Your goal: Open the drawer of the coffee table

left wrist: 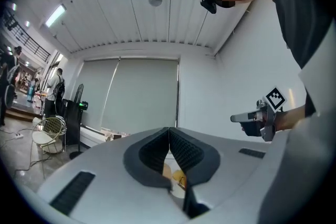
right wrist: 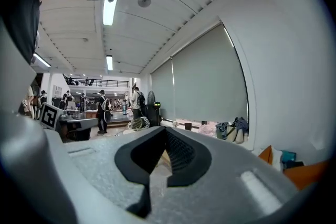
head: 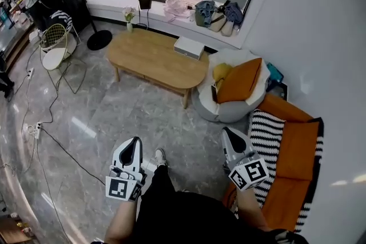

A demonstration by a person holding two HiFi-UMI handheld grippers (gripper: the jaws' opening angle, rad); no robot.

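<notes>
Bearing square markers (head: 120, 188), left gripper (head: 136, 141) and right gripper (head: 227, 132) stand closed.

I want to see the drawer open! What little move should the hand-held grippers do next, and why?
Probably step forward and carry the left hand-held gripper and right hand-held gripper toward the coffee table. Both are shut, hold nothing, and sit close to the person, while the table stands well ahead.

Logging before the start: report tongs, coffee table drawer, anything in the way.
Left tongs and right tongs shut, empty. Coffee table well ahead, untouched, no drawer pulled out. Floor cable off left, beanbag at table's right end.
</notes>
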